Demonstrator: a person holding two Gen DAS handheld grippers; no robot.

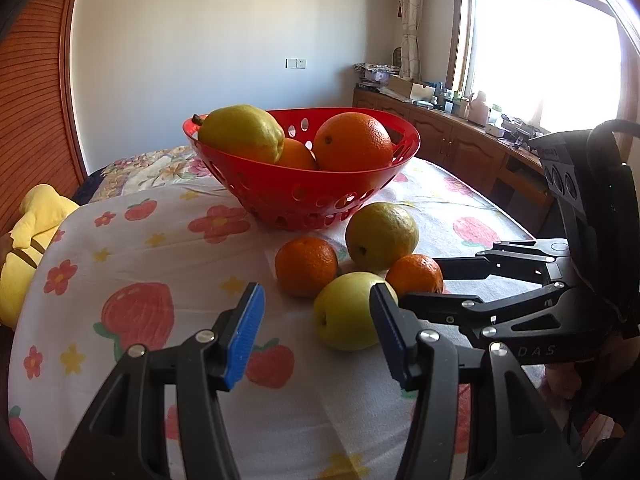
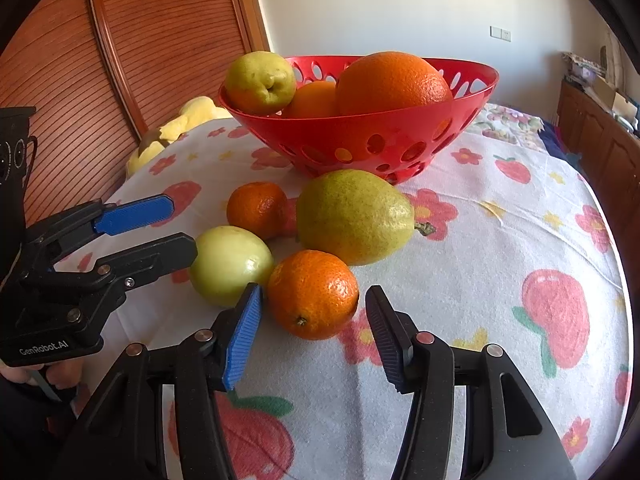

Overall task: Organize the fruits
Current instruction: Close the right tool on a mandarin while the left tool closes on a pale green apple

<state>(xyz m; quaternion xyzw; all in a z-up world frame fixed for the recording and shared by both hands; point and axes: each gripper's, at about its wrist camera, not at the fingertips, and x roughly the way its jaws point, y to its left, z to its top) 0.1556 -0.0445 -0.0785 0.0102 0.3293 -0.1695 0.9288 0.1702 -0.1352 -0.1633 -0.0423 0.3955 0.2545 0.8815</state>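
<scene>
My right hand-held gripper [image 2: 313, 322] is released, jaws either side of a small orange [image 2: 313, 294] (not pinched). Left hand-held gripper [image 1: 318, 314] released too, nr the green apple [image 1: 348, 310]; red basket [image 2: 360, 136] behind.

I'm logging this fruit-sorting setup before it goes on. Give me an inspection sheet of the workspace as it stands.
Surface: floral cloth, lightly creased.
Job's things: red basket holds a pear, a large orange and another orange fruit. On the cloth in front: green pear, pale apple, two small oranges, clustered.
Clutter: yellow soft item beside the cloth.
Grippers: left tongs open near the apple; right tongs open around the nearer small orange, not pressing.
Cables: black cable at the right tongs.
Surroundings: wooden panel, window, cluttered cabinet.
</scene>
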